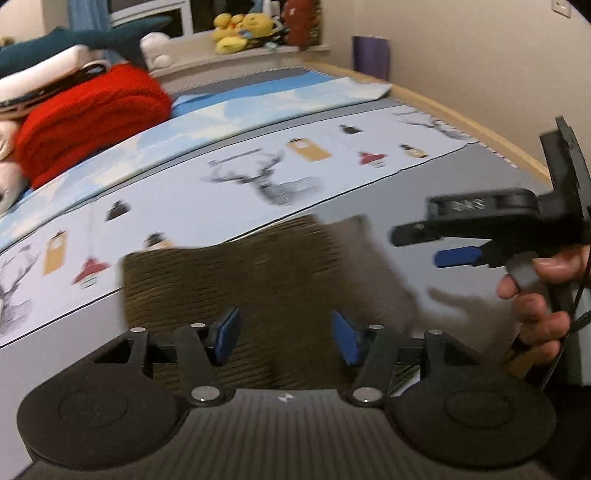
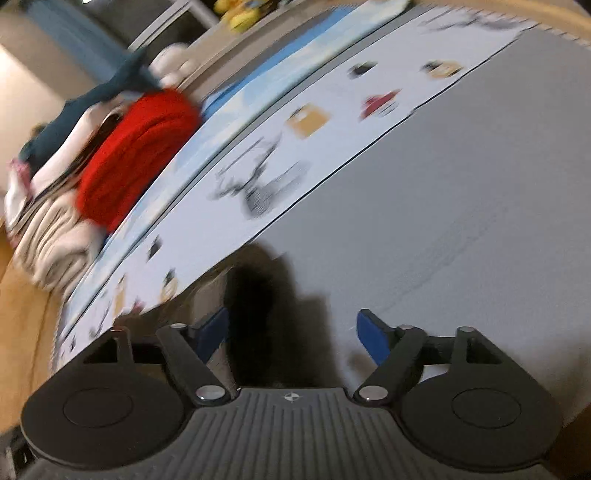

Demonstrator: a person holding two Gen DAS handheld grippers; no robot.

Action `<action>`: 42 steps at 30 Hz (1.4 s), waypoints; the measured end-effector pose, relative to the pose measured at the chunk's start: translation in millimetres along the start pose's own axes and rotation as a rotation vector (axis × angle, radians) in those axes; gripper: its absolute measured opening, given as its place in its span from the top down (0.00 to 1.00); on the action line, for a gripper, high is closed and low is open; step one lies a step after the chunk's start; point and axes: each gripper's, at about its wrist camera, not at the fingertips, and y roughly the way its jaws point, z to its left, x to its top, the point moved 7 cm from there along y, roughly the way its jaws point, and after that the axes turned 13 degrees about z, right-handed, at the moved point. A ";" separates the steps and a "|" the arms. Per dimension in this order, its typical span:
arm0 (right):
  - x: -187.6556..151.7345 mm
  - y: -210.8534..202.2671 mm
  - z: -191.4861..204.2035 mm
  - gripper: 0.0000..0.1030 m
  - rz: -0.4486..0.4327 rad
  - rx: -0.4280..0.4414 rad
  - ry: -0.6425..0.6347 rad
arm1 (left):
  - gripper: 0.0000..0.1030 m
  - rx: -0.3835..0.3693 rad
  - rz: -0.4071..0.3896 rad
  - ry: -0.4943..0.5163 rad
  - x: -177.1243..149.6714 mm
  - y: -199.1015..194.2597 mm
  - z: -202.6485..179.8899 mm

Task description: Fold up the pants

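Brown ribbed corduroy pants [image 1: 258,269] lie folded in a compact block on the grey bed cover, right under my left gripper [image 1: 284,338]. That gripper is open and empty, its blue pads apart just above the fabric. My right gripper [image 1: 424,247] shows at the right of the left wrist view, held in a hand to the right of the pants, above the cover. In the right wrist view my right gripper [image 2: 295,332] is open and empty over bare grey cover; only a blurred dark shadow [image 2: 258,302] lies between the fingers. The pants are not visible there.
A red knitted garment [image 1: 92,118] and a pile of folded laundry [image 2: 51,229] sit at the far left of the bed. A printed white band with deer and lanterns [image 1: 258,177] crosses the cover. Plush toys [image 1: 243,29] line the window ledge. A wooden bed edge [image 1: 480,122] runs along the right.
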 end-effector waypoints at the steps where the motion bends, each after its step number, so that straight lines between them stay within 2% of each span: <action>1: -3.0 4.9 5.7 0.19 0.017 -0.004 -0.015 | 0.53 -0.009 0.008 -0.004 -0.8 -2.4 19.0; 3: -8.8 17.3 16.0 0.17 0.054 -0.019 -0.050 | 0.60 -0.052 0.044 -0.018 -10.0 1.0 42.1; 4: -10.4 24.4 20.0 0.16 0.077 -0.032 -0.066 | 0.61 -0.080 0.066 -0.029 -9.6 3.3 56.3; 6: -21.0 38.5 25.1 0.14 0.129 -0.095 -0.107 | 0.61 -0.167 0.144 -0.047 -31.5 24.1 67.2; 8: -25.0 48.6 25.4 0.14 0.150 -0.150 -0.122 | 0.63 -0.189 0.233 -0.045 -61.1 56.1 71.3; 9: -25.1 48.6 25.8 0.24 0.147 -0.146 -0.120 | 0.64 -0.198 0.239 -0.047 -71.3 67.0 72.5; 10: -25.5 48.6 27.7 0.40 0.156 -0.115 -0.124 | 0.64 -0.196 0.219 -0.045 -73.5 65.9 73.1; 11: -25.1 46.4 31.5 0.47 0.145 -0.109 -0.132 | 0.65 -0.197 0.214 -0.036 -69.0 63.1 71.2; 12: -23.8 39.1 33.8 0.65 0.115 -0.109 -0.149 | 0.65 -0.207 0.209 -0.030 -65.8 60.0 70.4; 13: -22.0 32.4 36.7 0.74 0.092 -0.107 -0.159 | 0.65 -0.220 0.200 -0.034 -65.0 57.3 70.8; 15: -19.5 20.4 39.7 0.81 0.057 -0.080 -0.161 | 0.65 -0.239 0.202 -0.051 -66.1 58.5 73.9; 19: -19.0 33.0 21.6 0.78 0.106 -0.144 -0.119 | 0.61 -0.270 0.195 -0.089 -56.6 50.5 77.0; 22: -17.6 26.0 24.9 0.69 0.099 -0.149 -0.124 | 0.56 -0.282 0.118 -0.103 -34.6 27.0 89.8; 24: -19.5 6.6 31.7 0.66 0.050 -0.141 -0.147 | 0.56 -0.256 0.061 -0.098 -13.5 13.1 107.8; 26: -20.5 -13.7 48.6 0.62 -0.023 -0.108 -0.243 | 0.56 -0.224 0.030 -0.078 5.5 8.5 126.2; 27: -23.9 -19.1 56.9 0.56 -0.031 -0.078 -0.298 | 0.56 -0.211 0.023 -0.068 15.0 10.1 136.3; 29: -35.1 -13.5 66.6 0.53 0.020 -0.048 -0.380 | 0.59 -0.199 0.026 -0.053 28.3 17.9 151.0; 30: -41.1 -6.0 66.6 0.53 0.056 -0.068 -0.409 | 0.60 -0.202 0.035 -0.054 34.0 26.2 158.9; 31: -47.1 4.1 62.5 0.54 0.092 -0.124 -0.438 | 0.67 -0.214 0.046 -0.061 37.1 33.3 163.4; 33: -56.5 28.6 41.2 0.51 0.190 -0.292 -0.463 | 0.78 -0.241 0.067 -0.083 40.8 55.2 170.0; 34: -57.6 34.7 33.2 0.51 0.227 -0.279 -0.412 | 0.78 -0.246 0.080 -0.101 41.3 66.7 173.2; 35: -55.6 35.5 27.8 0.51 0.241 -0.244 -0.342 | 0.80 -0.252 0.108 -0.123 39.1 82.2 176.1; 36: -52.6 34.6 27.0 0.52 0.245 -0.224 -0.310 | 0.87 -0.237 0.144 -0.137 36.7 97.1 178.6; 37: -50.9 34.5 28.8 0.52 0.247 -0.229 -0.317 | 0.89 -0.212 0.164 -0.137 38.8 109.1 179.2; 39: -51.0 34.1 35.4 0.51 0.235 -0.245 -0.341 | 0.89 -0.208 0.179 -0.149 40.6 116.9 181.1; 42: -46.7 28.6 42.5 0.37 0.205 -0.271 -0.362 | 0.87 -0.271 0.183 -0.272 38.3 108.6 192.4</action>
